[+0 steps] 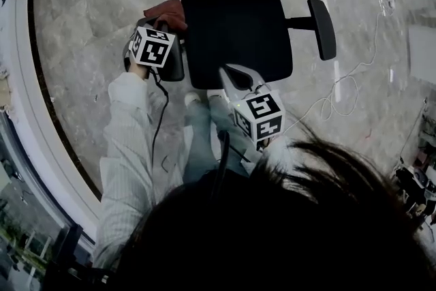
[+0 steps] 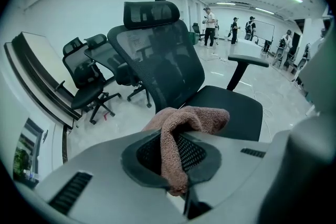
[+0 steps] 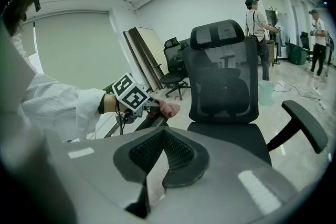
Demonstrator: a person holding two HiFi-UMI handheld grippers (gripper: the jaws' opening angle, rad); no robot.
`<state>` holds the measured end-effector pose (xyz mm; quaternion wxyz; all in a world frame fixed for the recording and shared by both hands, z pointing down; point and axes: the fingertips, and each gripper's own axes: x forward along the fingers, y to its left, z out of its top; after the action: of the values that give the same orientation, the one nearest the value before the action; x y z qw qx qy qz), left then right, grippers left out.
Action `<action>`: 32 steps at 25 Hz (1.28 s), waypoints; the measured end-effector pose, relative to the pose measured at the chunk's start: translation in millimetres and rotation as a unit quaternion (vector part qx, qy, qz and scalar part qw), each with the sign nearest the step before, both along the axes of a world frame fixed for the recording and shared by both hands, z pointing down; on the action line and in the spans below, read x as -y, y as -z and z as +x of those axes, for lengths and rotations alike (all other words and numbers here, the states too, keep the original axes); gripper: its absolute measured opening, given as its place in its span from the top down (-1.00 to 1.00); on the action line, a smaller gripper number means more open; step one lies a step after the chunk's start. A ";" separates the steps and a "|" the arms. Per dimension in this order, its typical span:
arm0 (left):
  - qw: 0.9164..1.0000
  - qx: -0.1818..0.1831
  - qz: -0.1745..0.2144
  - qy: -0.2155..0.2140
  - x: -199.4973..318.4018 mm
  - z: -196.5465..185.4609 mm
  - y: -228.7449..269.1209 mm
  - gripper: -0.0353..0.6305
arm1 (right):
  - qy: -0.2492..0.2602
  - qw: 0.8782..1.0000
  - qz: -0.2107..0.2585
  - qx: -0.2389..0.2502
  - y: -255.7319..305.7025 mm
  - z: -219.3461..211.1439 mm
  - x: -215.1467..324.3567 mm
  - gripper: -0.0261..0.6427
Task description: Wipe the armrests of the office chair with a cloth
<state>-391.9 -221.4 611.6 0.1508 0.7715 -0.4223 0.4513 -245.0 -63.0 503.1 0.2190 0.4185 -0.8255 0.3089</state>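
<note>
A black office chair stands in front of me, seat facing me. My left gripper is shut on a reddish-brown cloth and sits over the chair's left armrest. In the left gripper view the cloth hangs folded between the jaws of the left gripper. The right armrest sticks out bare on the other side. My right gripper hovers over the seat's front edge, shut with nothing in it. The right gripper view shows the right gripper, the cloth and the chair's mesh backrest.
The floor is glossy grey marble. A white cable loops on it right of the chair. More black office chairs and a leaning board stand to the left. Several people stand far back.
</note>
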 end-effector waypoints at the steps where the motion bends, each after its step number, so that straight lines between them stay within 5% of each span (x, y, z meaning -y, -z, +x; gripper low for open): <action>1: 1.000 0.001 -0.003 0.000 1.5 0.9 -0.4 0.81 | -0.001 1.000 0.000 0.001 -0.1 0.6 0.8 0.92; 10: 0.999 0.006 -0.029 -0.037 -69.0 25.2 -3.0 0.81 | 0.017 1.000 0.011 0.009 5.5 -5.2 -12.8 0.92; 23: 0.999 -0.025 -0.024 -0.033 -206.3 17.4 16.3 0.81 | 0.044 0.998 0.027 0.024 23.7 -40.3 -44.9 0.92; 26: 0.999 -0.021 -0.032 -0.039 -220.2 17.3 14.0 0.81 | 0.049 0.998 0.027 0.026 25.4 -45.6 -47.8 0.92; 32: 1.000 -0.013 0.015 -0.015 -187.3 5.7 27.6 0.81 | 0.049 0.998 0.017 0.025 18.5 -46.2 -51.4 0.92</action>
<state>-386.3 -34.1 584.0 0.1377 0.7857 -0.4155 0.4371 -291.2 -11.6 484.6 0.2060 0.3733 -0.8552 0.2946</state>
